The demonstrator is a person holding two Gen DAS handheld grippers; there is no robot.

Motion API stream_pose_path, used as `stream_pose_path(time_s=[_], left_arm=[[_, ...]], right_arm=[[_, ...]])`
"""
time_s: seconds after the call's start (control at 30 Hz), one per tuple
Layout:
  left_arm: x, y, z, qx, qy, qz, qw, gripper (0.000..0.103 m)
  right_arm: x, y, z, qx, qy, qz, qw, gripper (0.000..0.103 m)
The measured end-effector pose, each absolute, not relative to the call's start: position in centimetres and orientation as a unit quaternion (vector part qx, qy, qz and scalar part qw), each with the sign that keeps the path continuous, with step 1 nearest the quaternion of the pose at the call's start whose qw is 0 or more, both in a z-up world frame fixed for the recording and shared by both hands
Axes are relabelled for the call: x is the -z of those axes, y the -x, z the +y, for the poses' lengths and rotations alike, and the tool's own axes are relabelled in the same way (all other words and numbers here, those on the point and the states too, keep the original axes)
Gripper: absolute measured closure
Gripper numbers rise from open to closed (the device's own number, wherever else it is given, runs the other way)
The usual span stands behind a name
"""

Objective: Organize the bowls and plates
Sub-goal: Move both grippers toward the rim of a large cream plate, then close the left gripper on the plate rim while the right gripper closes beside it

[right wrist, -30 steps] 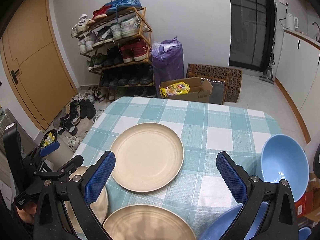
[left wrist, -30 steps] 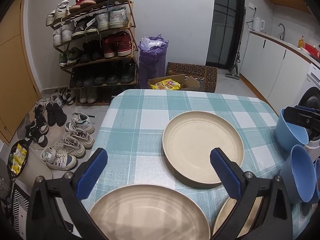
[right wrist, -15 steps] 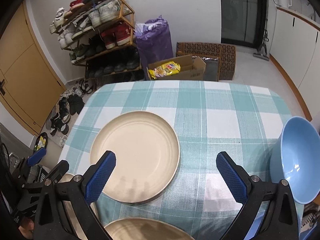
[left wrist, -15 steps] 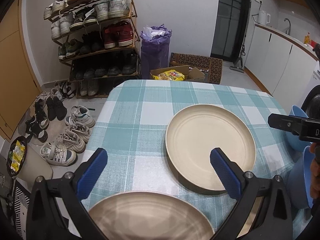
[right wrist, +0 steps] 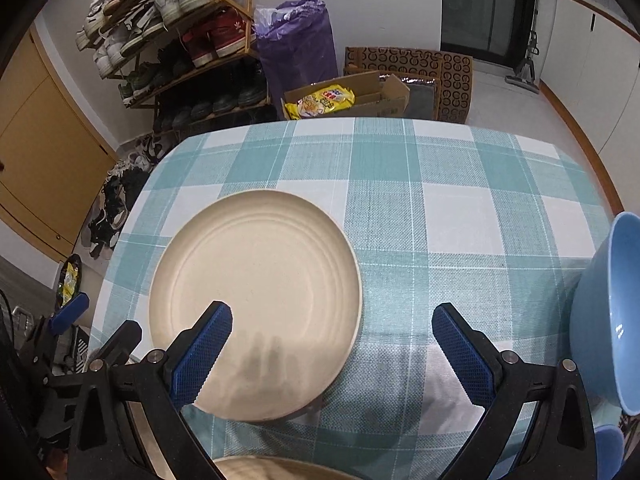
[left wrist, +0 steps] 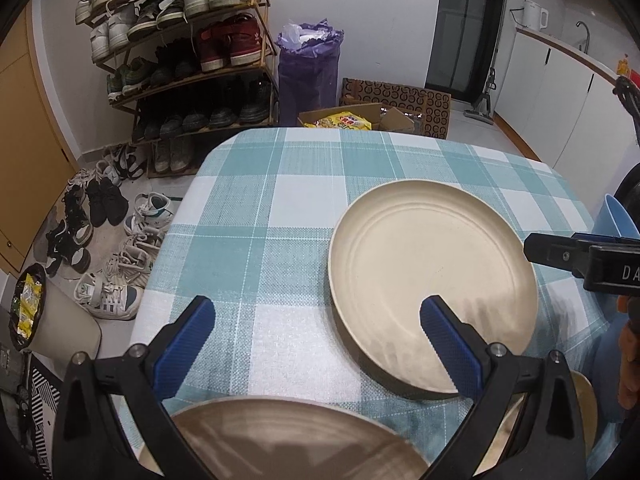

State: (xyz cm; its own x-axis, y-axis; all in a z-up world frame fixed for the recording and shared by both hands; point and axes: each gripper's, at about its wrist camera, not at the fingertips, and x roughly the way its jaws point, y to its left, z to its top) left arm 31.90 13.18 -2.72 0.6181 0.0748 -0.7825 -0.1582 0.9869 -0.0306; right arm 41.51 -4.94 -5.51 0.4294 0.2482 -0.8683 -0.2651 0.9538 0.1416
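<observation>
A beige plate [left wrist: 432, 284] lies on the teal checked tablecloth [left wrist: 280, 208]; it also shows in the right wrist view [right wrist: 256, 304]. A second beige plate [left wrist: 288, 436] sits at the near edge under my left gripper [left wrist: 316, 336], which is open and empty above the cloth. A third plate's rim [left wrist: 582, 400] peeks out at the lower right. My right gripper [right wrist: 332, 344] is open and empty, hovering over the first plate's near right rim. A blue bowl [right wrist: 604, 312] stands at the table's right edge.
A shoe rack [left wrist: 188, 52], loose shoes [left wrist: 116, 248], a purple bag [left wrist: 310, 68] and a cardboard box [left wrist: 356, 120] lie beyond the table's far edge. White cabinets [left wrist: 560, 92] line the right wall. A bin [left wrist: 44, 328] stands at the left.
Both grippers have moved forward and lower over the table; the far plate looks larger and nearer. The right gripper now reaches in beside the plate's right rim in the left view.
</observation>
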Motion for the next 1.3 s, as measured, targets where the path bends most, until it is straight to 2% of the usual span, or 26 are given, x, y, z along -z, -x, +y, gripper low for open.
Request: stream_pose_path(time_s=[0.23,0.3,0.43,0.7,0.77,0.83,0.93,1.03,1.2,1.3], left_arm=[[3.8,-32.7,13.3,-0.065,0.048,0.444,0.892,0.002],[3.9,-32.8,13.3,-0.066,0.045,0.446,0.891,0.002],[4.2,-33.1,13.2,-0.065,0.038,0.452,0.889,0.002],[4.8,-33.2,13.2,-0.058,0.039,0.459,0.885,0.011],[4.8,-33.2,13.1,-0.053,0.042,0.462,0.884,0.022],[5.0,-33.2,13.1,-0.049,0.044,0.467,0.882,0.025],[5.1,-33.2,12.9,-0.042,0.044,0.469,0.881,0.037],[5.2,-33.3,12.8,-0.038,0.047,0.474,0.879,0.04],[5.5,-33.4,12.7,-0.031,0.05,0.48,0.875,0.05],[5.7,-33.4,12.5,-0.03,0.049,0.483,0.874,0.054]], right_arm=[[6.7,-42.0,-4.4,-0.147,0.013,0.525,0.838,0.001],[7.2,-42.3,-4.4,-0.146,0.013,0.532,0.834,0.007],[8.1,-42.7,-4.6,-0.143,0.009,0.543,0.827,0.009],[8.7,-42.9,-4.7,-0.145,0.007,0.551,0.822,0.017],[8.8,-42.9,-4.8,-0.145,0.006,0.554,0.82,0.02],[8.9,-42.8,-4.8,-0.145,0.008,0.556,0.819,0.023],[8.9,-42.7,-4.7,-0.147,0.01,0.555,0.819,0.028],[8.8,-42.6,-4.6,-0.152,0.009,0.552,0.82,0.03],[9.1,-42.5,-4.6,-0.148,0.009,0.555,0.819,0.043],[9.4,-42.6,-4.8,-0.146,0.002,0.558,0.817,0.048]])
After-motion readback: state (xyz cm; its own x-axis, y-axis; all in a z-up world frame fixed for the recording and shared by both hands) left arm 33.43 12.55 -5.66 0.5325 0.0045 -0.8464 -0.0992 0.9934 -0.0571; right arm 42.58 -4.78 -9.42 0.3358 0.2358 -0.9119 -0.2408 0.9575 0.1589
